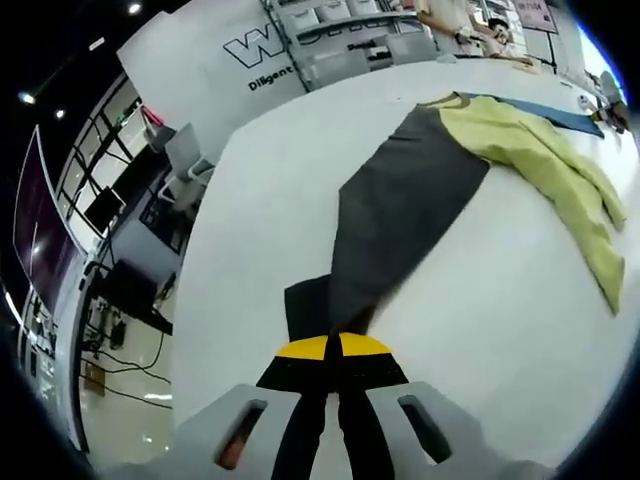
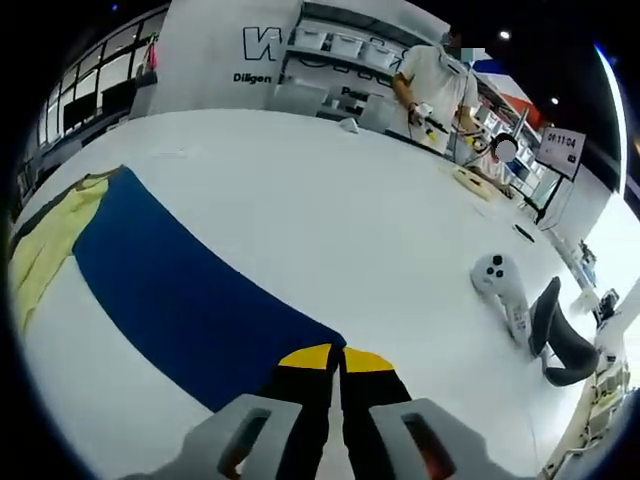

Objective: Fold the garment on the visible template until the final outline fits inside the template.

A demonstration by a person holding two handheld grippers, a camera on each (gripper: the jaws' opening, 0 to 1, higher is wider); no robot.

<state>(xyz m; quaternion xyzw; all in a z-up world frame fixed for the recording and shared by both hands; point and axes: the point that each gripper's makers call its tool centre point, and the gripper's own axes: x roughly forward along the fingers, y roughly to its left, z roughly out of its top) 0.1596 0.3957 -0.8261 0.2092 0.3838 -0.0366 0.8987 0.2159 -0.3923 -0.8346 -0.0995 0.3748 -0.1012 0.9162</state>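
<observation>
Jaws of the left tool [image 1: 332, 368] are pressed together on a dark corner of the garment [image 1: 400, 200], its yellow sleeves [image 1: 560, 170] spread beyond on the white desk [image 1: 480, 330]. Right tool [image 2: 338, 372] grips the blue template [image 2: 180, 290] edge.

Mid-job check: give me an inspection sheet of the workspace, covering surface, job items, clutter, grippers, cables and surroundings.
Surface: white table, bare around the cloth.
Job's things: garment, yellow-green, with a dark grey panel; blue template under it.
Clutter: white handheld controller on the table.
Grippers: left gripper shut on dark grey panel; right gripper shut on blue template.
Cables: on the floor beside the table.
Surroundings: person at a far bench; shelving; chair.
</observation>
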